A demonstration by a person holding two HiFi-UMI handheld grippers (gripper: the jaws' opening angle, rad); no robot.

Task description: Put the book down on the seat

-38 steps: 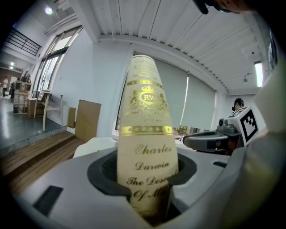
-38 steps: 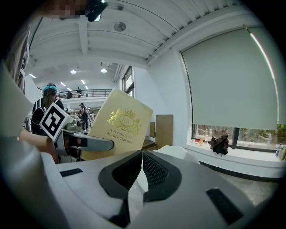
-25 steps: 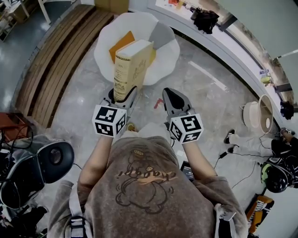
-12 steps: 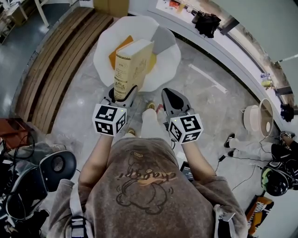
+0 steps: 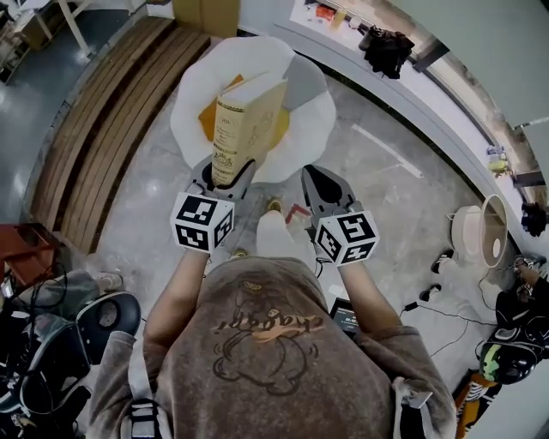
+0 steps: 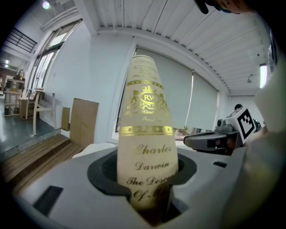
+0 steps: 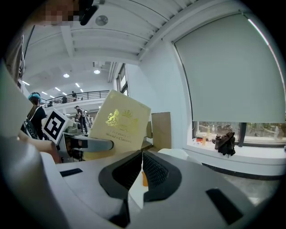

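Book (image 5: 244, 129) upright, clamped in left gripper (image 5: 225, 174) jaws over white seat (image 5: 193, 94); marble floor (image 5: 141, 193); right gripper (image 5: 316, 176) jaws together.

Bright, even light glares softly off the polished floor (image 5: 147, 185). Fisheye distortion bends edges into black corners; the close book (image 6: 147, 134) reads soft.

The armchair (image 5: 190, 111) stands on the floor (image 5: 386, 197) straight ahead of the person. In its seat one cushion (image 5: 208, 110) lies at the left and another cushion (image 5: 305, 79) leans at the back right. The book (image 5: 244, 124) stands upright between the jaws of the left tool (image 5: 223, 174), in line with the seat. The right tool (image 5: 322, 185) is just beside it, to the right. A wooden platform (image 5: 103, 129) runs left of the armchair. A cardboard box (image 5: 206, 10) stands behind the armchair. A ledge (image 5: 429, 103) curves along the right, with a bag (image 5: 386, 47) on it.
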